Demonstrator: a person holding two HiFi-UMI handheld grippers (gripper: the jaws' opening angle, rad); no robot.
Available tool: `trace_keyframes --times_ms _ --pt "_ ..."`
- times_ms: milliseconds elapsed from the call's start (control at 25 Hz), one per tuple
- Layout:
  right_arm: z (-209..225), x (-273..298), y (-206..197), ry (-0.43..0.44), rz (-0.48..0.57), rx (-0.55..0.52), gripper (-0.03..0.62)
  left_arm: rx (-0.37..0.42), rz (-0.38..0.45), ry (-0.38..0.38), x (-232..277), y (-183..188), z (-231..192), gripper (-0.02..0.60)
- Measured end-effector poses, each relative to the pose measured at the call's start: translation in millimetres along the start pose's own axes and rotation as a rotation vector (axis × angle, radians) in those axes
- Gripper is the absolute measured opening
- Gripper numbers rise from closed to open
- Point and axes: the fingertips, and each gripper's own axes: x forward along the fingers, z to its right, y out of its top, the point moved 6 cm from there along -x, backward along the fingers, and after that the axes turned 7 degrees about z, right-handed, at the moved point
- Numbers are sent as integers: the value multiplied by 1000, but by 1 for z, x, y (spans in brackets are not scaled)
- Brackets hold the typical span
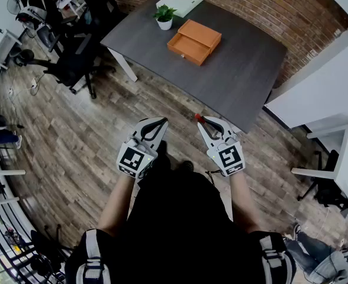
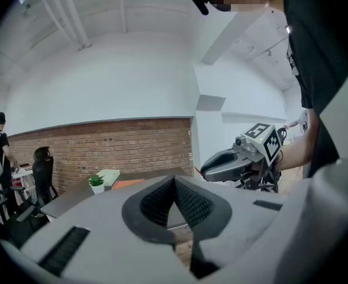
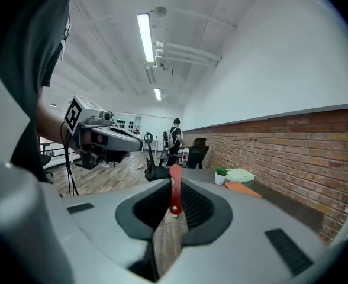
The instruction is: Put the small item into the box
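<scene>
Over wood floor (image 1: pixel 73 129), right gripper (image 1: pixel 199 122) jaws pinch a slim red item (image 3: pixel 174 191); left gripper (image 2: pixel 174 181) jaws closed, empty.

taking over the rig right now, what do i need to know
Left gripper: shut, nothing between its jaws.
Right gripper: shut on the small red item, which stands upright between the jaws.
The orange box sits on the grey table, beside the potted plant; it looks open.
Done: the item is in hand.
Left: both grippers are over the floor, short of the table. Go to the box, lower the item in and release.
</scene>
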Motion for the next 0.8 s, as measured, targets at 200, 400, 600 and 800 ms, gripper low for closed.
trace_keyframes --times_ms 200,400,600,800 --pt "3 15 -2 -6 -12 1 66 -10 9 -5 6 -4 -17 23" --pt "6 35 -2 -24 -30 14 66 -23 14 -18 8 -8 -41 23" --pt "10 58 4 -32 -28 28 66 -41 9 -19 13 -12 -71 23" --pt "12 85 7 -49 -43 23 66 -40 24 -33 17 -13 -101 23"
